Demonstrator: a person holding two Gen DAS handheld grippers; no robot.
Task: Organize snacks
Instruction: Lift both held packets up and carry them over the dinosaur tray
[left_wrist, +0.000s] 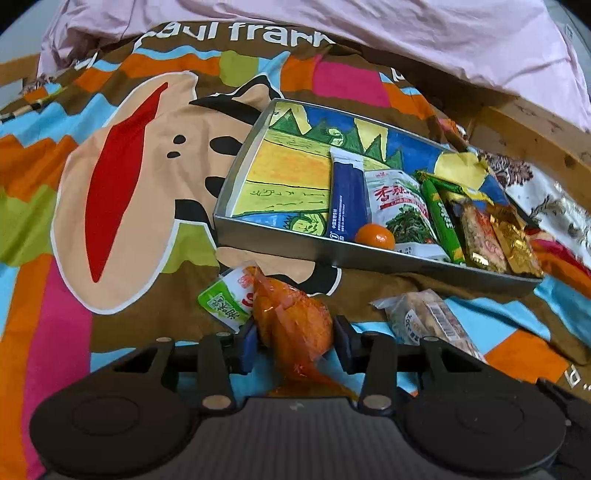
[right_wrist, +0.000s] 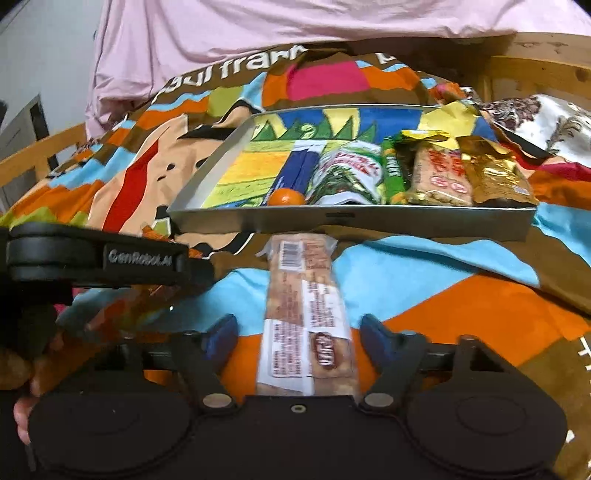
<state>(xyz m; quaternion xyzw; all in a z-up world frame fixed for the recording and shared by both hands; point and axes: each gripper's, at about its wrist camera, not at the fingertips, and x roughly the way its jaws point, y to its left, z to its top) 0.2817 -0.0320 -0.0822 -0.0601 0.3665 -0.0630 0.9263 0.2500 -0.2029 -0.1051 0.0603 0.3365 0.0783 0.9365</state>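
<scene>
On the bed, over the bright cartoon-print blanket (left_wrist: 122, 206), I held both tools tipped forward and downward toward the metal tray (left_wrist: 273, 236). My left tool (left_wrist: 295, 341) was clamped on an orange translucent snack packet (left_wrist: 291, 321), its blue pads pressed against either side of the bag, with the packet's tail hanging down toward the tool's body. Just beside it on the left lay a green and white packet (left_wrist: 225, 302), touching the orange one.

My right tool (right_wrist: 299, 341) sat astride a long clear-wrapped biscuit pack (right_wrist: 306, 317) that lay on the blanket, pointing toward the tray's near wall. Gaps showed between its blue pads and the wrapper on both sides, so that tool stood open around the pack, not gripping.

From the left wrist I could see the tray's painted floor, bare on its left half, with a blue sachet (left_wrist: 347, 199), a small orange fruit (left_wrist: 375, 236), a white and green pouch (left_wrist: 402, 206) and further packets lined up to the right. Only the right wrist view showed my left tool from the side (right_wrist: 107, 254) and fingers of my hand (right_wrist: 22, 417) at the lower left edge. A pink sheet (right_wrist: 258, 33) lay bunched behind the tray.
</scene>
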